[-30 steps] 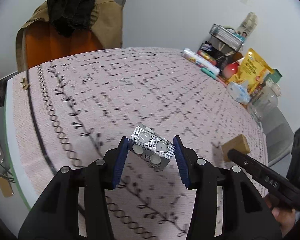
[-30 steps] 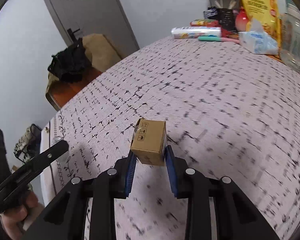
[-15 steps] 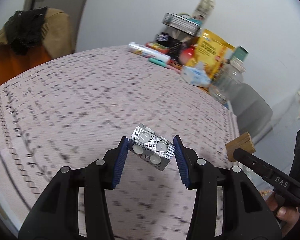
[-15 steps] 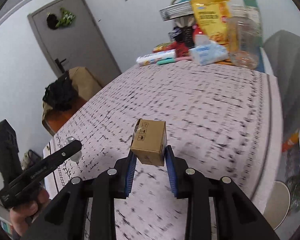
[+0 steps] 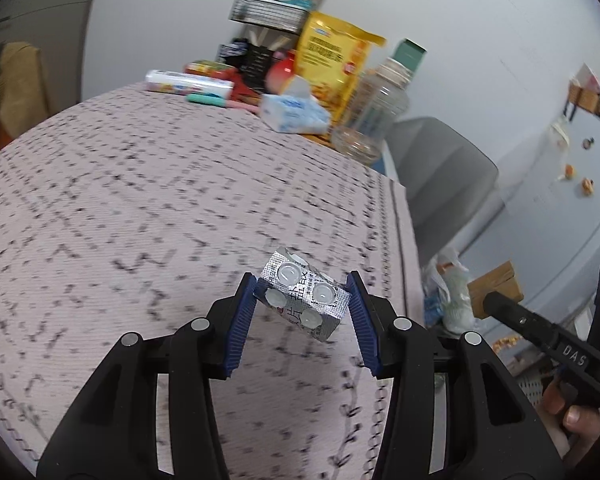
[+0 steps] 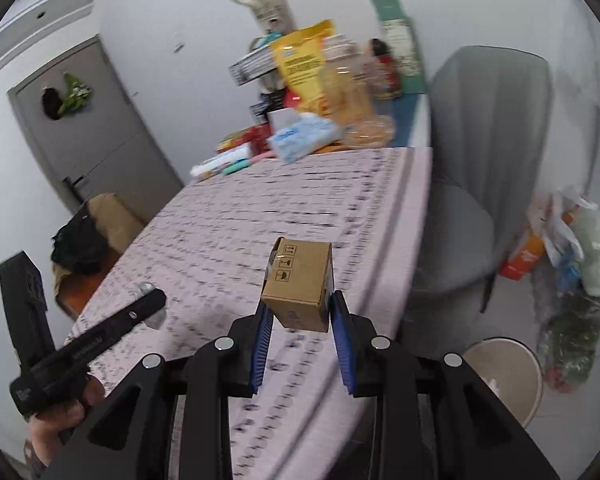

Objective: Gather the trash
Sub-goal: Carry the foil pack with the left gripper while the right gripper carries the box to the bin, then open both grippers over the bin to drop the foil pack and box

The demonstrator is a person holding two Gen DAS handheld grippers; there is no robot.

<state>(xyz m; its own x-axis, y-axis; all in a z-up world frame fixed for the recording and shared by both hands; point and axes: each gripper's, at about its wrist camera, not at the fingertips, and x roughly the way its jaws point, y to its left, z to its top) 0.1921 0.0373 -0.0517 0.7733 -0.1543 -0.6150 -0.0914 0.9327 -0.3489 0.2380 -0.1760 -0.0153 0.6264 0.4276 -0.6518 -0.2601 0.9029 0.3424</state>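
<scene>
Holding one piece of trash in each gripper, we have both hands above the patterned worktop (image 5: 140, 208). Our left gripper (image 5: 304, 308) has its fingers closed about halfway on a single silver blister pack (image 5: 305, 300), pinched by its two short ends and tilted, clear of the cloth below. We count four round pill pockets on its upper face. Our right gripper (image 6: 300, 320) has its fingers drawn in closer, clamped on one small cardboard box (image 6: 300, 284) by its lower sides; the box stands nearly upright, with three printed handling symbols on the face turned toward the camera.

From the left wrist view, the box and the right gripper's black finger appear at the right edge, beyond the worktop's corner, with one hand (image 5: 572, 412) on the handle. From the right wrist view, the left gripper shows at the lower left, also with one hand (image 6: 64, 412) around it.

At the far end of the worktop sits a cluster of goods: one yellow snack bag (image 5: 332, 56), one clear plastic jar (image 5: 376, 112), one tissue pack (image 5: 296, 114). One grey chair (image 6: 488, 152) stands beside the worktop. Low on the right of the right wrist view is a heap that may be filled trash bags (image 6: 576, 280), too blurred to count.
</scene>
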